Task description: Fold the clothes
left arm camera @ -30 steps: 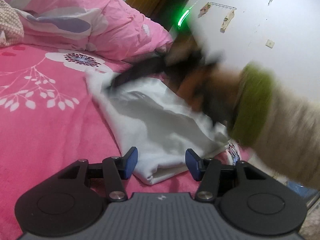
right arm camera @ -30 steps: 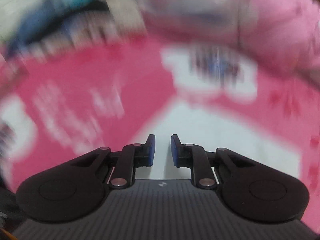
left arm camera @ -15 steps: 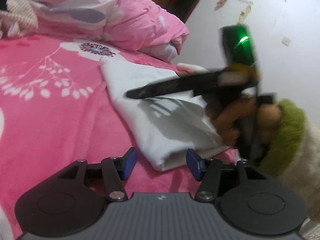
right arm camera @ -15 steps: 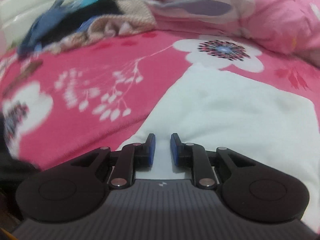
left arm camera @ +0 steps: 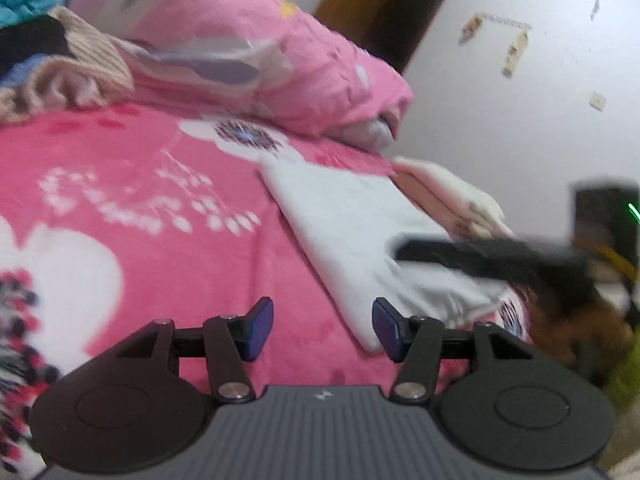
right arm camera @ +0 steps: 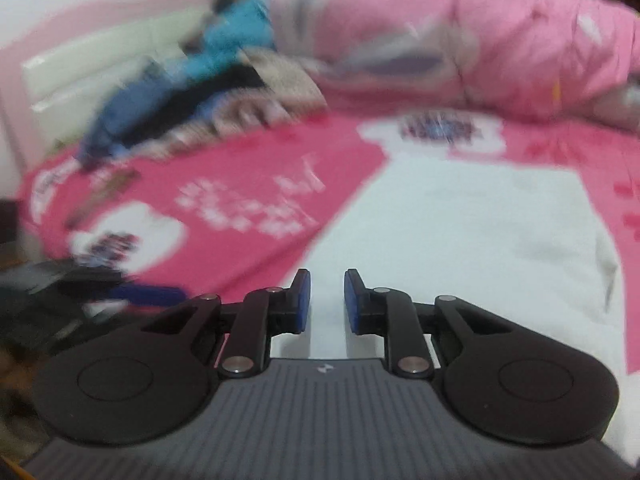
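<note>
A folded white garment [left arm camera: 352,232] lies flat on the pink flowered bedspread [left arm camera: 160,240]. My left gripper [left arm camera: 323,330] hangs open over the bedspread, nothing between its blue pads; the garment's near corner sits just by the right-hand pad. In the right wrist view my right gripper [right arm camera: 327,300] hovers over the near part of the white garment [right arm camera: 480,232], its pads a narrow gap apart with no cloth pinched. In the left wrist view it shows as a blurred black shape [left arm camera: 460,252] over the garment's right end, held by a hand with a green cuff.
A bunched pink quilt [left arm camera: 260,60] lies along the back of the bed. Loose clothes [left arm camera: 60,64] are piled at the back left. A folded pale pink stack [left arm camera: 452,196] sits just beyond the white garment, near the white wall. A brown door [left arm camera: 392,12] stands behind.
The left gripper has shifted left, so the garment's corner now sits by its right pad instead of between the pads. The right gripper has drawn back toward the garment's right end.
</note>
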A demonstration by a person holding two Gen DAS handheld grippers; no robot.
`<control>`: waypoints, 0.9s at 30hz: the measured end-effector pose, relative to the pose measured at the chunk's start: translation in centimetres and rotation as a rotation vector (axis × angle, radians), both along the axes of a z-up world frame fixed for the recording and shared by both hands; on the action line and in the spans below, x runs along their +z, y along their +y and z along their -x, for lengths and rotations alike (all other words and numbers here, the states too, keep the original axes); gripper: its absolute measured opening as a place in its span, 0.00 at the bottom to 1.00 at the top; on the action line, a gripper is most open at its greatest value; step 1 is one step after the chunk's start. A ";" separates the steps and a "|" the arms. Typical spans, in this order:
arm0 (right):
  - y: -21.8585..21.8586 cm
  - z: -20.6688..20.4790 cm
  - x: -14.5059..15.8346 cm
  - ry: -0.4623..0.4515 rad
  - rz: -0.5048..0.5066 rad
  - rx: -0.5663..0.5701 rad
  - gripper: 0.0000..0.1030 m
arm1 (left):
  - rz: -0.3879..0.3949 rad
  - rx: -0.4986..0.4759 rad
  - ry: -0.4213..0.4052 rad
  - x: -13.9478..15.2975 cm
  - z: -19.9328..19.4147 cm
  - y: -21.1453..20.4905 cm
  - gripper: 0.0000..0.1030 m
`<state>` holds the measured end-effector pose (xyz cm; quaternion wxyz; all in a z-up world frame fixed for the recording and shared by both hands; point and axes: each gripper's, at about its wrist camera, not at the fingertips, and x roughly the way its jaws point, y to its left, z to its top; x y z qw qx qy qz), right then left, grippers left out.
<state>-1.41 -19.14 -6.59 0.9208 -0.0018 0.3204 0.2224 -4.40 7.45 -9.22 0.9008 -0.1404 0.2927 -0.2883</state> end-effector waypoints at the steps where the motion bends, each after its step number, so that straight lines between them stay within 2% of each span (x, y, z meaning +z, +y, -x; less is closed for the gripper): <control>1: 0.0 0.7 -0.8 0.016 0.011 -0.004 0.15 | 0.000 0.006 -0.005 0.3 -0.3 0.0 0.54; 3: -0.2 2.1 -2.6 0.028 0.020 -0.021 0.15 | -0.010 -0.009 -0.009 0.8 -1.4 -0.8 0.54; 5: -1.1 2.7 -3.6 0.007 -0.066 -0.063 0.15 | -0.040 -0.037 -0.023 1.4 -2.3 -2.2 0.54; 8: -2.8 3.9 -1.3 -0.016 -0.156 -0.108 0.16 | -0.085 -0.090 -0.086 2.2 -3.0 -4.8 0.59; 12: -8.3 6.1 1.0 -0.122 -0.268 -0.233 0.19 | -0.135 -0.139 -0.120 1.8 -3.6 -8.2 0.62; 14: -11.3 6.5 1.1 -0.150 -0.294 -0.345 0.19 | -0.160 -0.161 -0.124 1.3 -3.9 -9.8 0.62; 16: -13.1 6.4 0.4 -0.150 -0.271 -0.418 0.21 | -0.193 -0.173 -0.110 0.5 -4.0 -10.9 0.61; 20: -13.8 4.8 -0.5 -0.174 -0.274 -0.410 0.21 | -0.276 -0.183 -0.152 -0.2 -3.4 -12.2 0.62; 22: -14.4 3.8 -1.0 -0.179 -0.280 -0.395 0.27 | -0.314 -0.192 -0.177 -0.4 -3.1 -12.6 0.62; 26: -15.1 2.2 -2.4 -0.125 -0.244 -0.376 0.28 | -0.368 -0.204 -0.212 -0.6 -2.6 -13.1 0.62; 27: -15.0 2.0 -2.9 -0.114 -0.240 -0.367 0.25 | -0.377 -0.207 -0.217 -0.6 -2.6 -13.2 0.62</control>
